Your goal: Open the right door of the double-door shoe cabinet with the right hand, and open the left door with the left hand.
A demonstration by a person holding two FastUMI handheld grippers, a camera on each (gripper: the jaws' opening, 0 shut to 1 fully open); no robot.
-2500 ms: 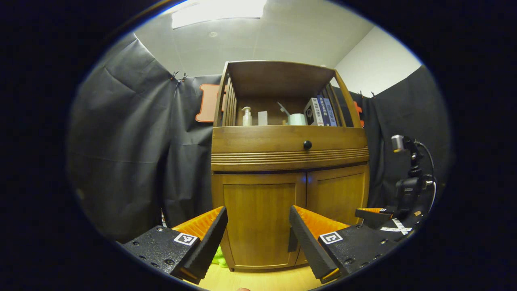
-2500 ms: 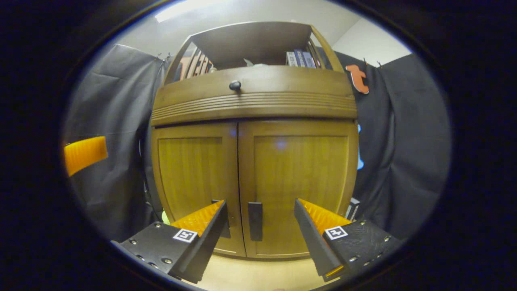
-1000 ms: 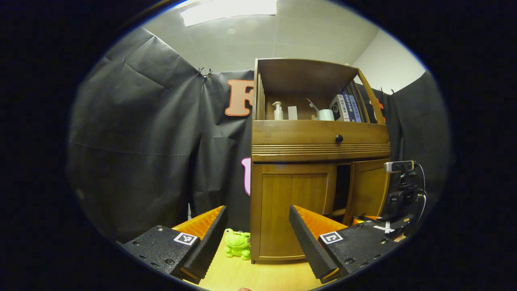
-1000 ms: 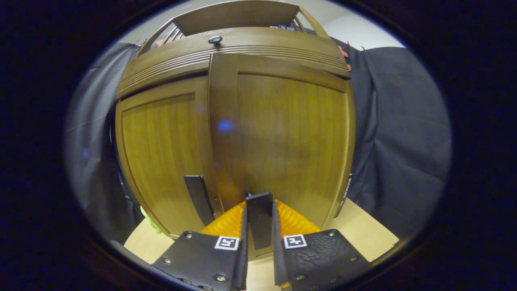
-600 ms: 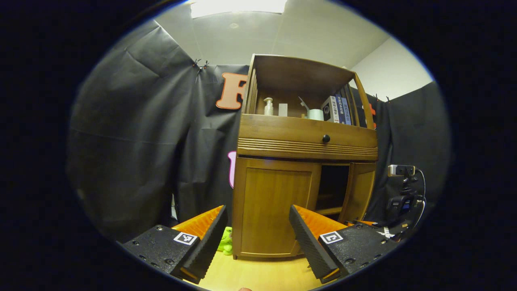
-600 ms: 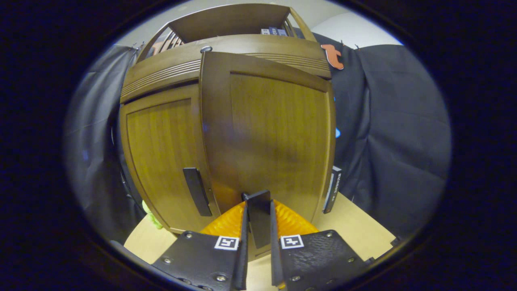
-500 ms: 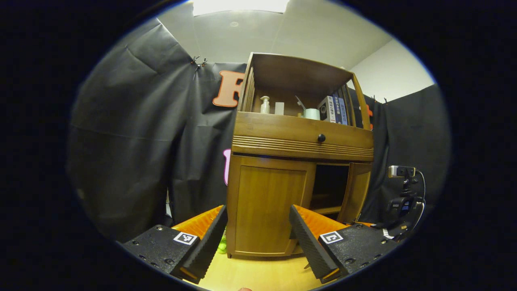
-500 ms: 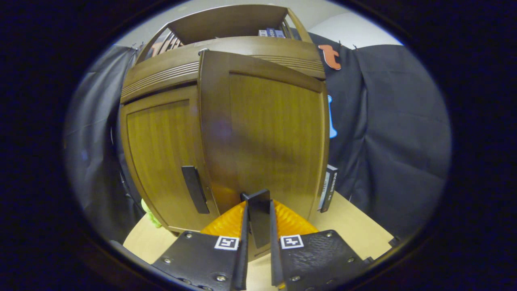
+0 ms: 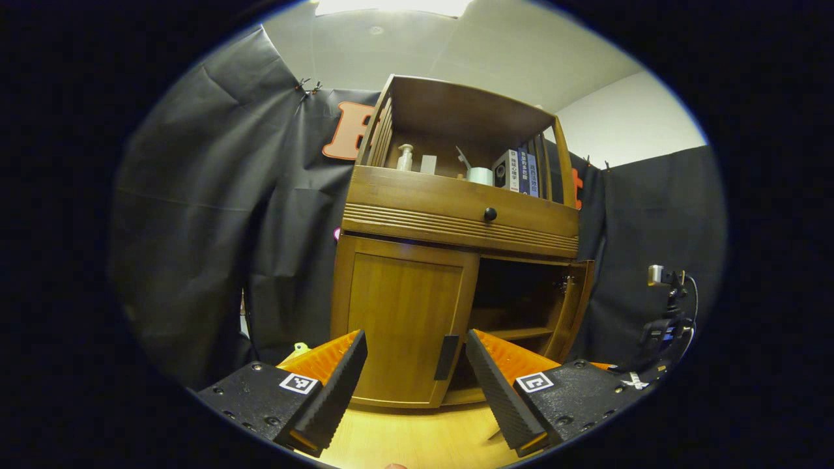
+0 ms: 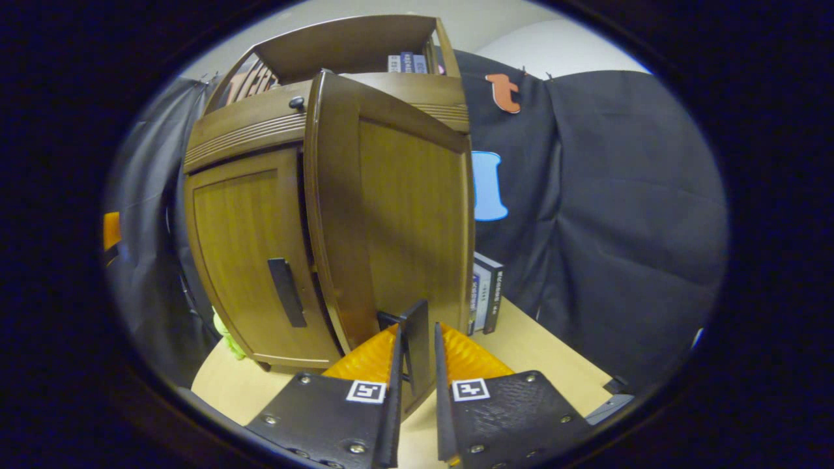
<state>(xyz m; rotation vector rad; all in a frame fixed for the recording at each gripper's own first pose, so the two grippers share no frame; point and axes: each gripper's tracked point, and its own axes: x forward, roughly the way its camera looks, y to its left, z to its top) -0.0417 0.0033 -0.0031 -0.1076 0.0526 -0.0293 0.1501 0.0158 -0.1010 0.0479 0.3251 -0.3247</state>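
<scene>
Right door point(image 10: 404, 215) now stands wider open than half a second ago, swung toward 3 o'clock. Right gripper point(image 10: 415, 365) is clamped on the right door handle point(image 10: 415, 348). Left gripper point(image 9: 415, 365), fingers spread, faces the closed left door point(image 9: 401, 326); left door handle point(image 9: 446, 357) lies between them at 6 o'clock, untouched.

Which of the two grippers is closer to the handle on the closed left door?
Left. The left gripper hangs open just in front of the left door's handle, not touching it. The right gripper is shut on the right door's handle.
</scene>
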